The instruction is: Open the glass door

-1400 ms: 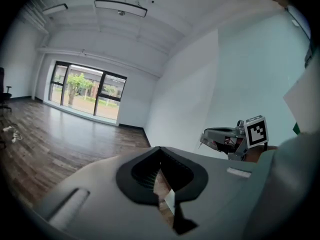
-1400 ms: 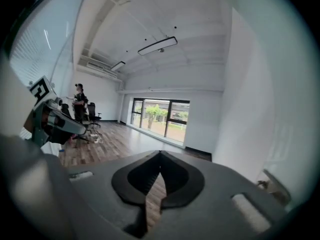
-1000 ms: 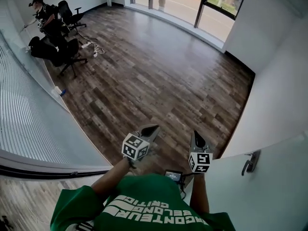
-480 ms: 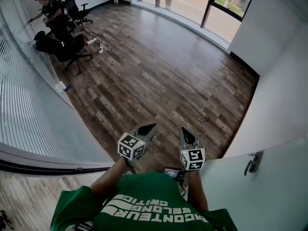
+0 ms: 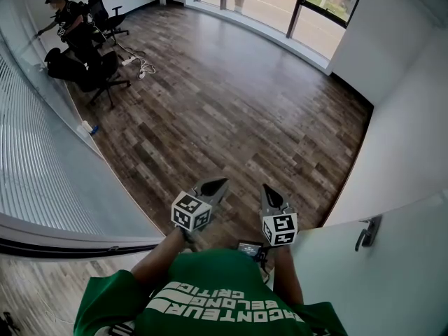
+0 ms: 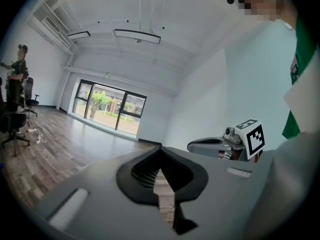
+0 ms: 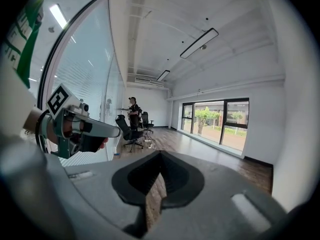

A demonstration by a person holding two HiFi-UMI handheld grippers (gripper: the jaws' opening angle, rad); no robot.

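Although little has moved over the last second, one shift is worth logging: your right gripper [image 5: 267, 189] has drawn in a touch toward your left gripper [image 5: 221, 183], and so slightly away from the lever handle [image 5: 365, 233]. Over the last half second neither gripper has shifted that I can tell.

Jaw state, left gripper view: the dark pads [image 6: 145, 169] meet at their tips. Only floor shows through the slot beneath them, so nothing is held.

Jaw state, right gripper view: same reading. The pads [image 7: 175, 176] are closed tip to tip and empty.

Position of the glass door [image 5: 399, 278]: low on your right in the head view. It is a pale panel that reads as frosted, with the lever handle on the face turned toward you. Your right gripper is well apart from that handle and your left is farther still. Neither touches the door.

You stand in the opening, both grippers pointing out over the wooden floor [image 5: 231, 96]. The slatted glass partition [image 5: 42, 173] runs along your left. Another person [image 5: 70, 23] works beside the office chairs [image 5: 105, 75] at the far end, which has no bearing on the task.

Judgement: the door looks already swung aside, and the small inward drift of the right gripper reads as letting go rather than reaching. The task appears finished, or at least idle. If more swing were wanted, the right gripper is the nearer one, and its jaws would need to part before taking the handle.
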